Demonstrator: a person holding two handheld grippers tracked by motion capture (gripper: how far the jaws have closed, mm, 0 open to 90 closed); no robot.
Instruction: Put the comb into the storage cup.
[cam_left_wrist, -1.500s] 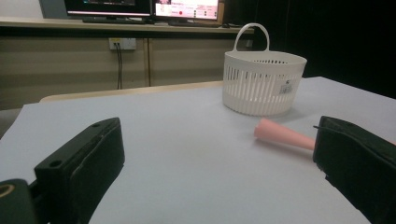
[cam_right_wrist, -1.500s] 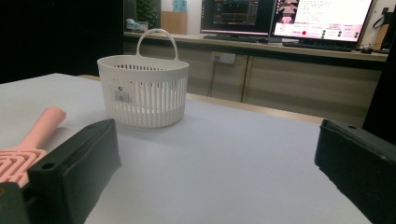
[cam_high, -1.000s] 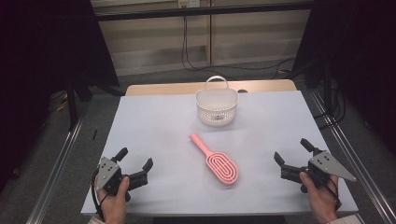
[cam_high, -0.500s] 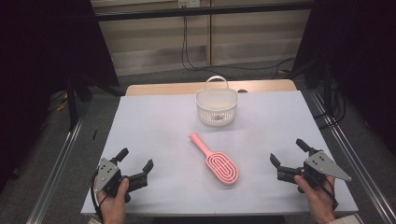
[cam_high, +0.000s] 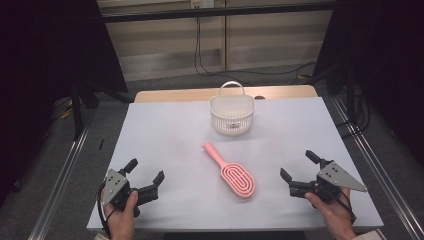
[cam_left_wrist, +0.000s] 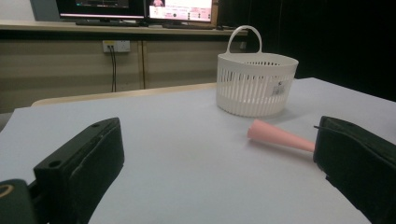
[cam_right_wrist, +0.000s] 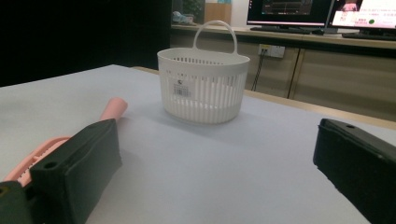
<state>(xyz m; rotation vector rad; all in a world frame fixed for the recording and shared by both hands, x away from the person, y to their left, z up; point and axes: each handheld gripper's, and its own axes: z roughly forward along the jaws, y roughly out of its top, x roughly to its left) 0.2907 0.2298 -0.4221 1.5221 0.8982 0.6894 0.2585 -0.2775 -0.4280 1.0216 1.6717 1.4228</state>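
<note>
Nearest to us in the high view, our left gripper (cam_high: 145, 176) rests low over the front left corner of the desk (cam_high: 170, 135), its jaws spread wide apart with nothing between them. Our right gripper (cam_high: 298, 166) sits at the front right, near the desk's right edge, jaws likewise wide apart and empty, the grey three-cornered plate on top pointing outward to the right. Both grippers are well apart from each other, each held in a hand that comes in from the bottom edge.

Between them, a little farther in, lies the pink hairbrush (cam_high: 234, 172), flat on the pale desk cover. Its oval head with looped ridges is the nearer end and lies towards our right; its tapered handle runs away from us and to the left. It touches neither gripper. In the left gripper view we see the handle tip (cam_left_wrist: 280, 136) beside the right-hand jaw; in the right gripper view the brush (cam_right_wrist: 109, 112) shows partly behind the left-hand jaw.

Farther still stands the white slotted basket (cam_high: 232, 112), upright, its handle raised, near the middle of the desk's far edge and apart from the brush. Beyond the desk, cables (cam_high: 210, 60) hang down a panelled wall.
</note>
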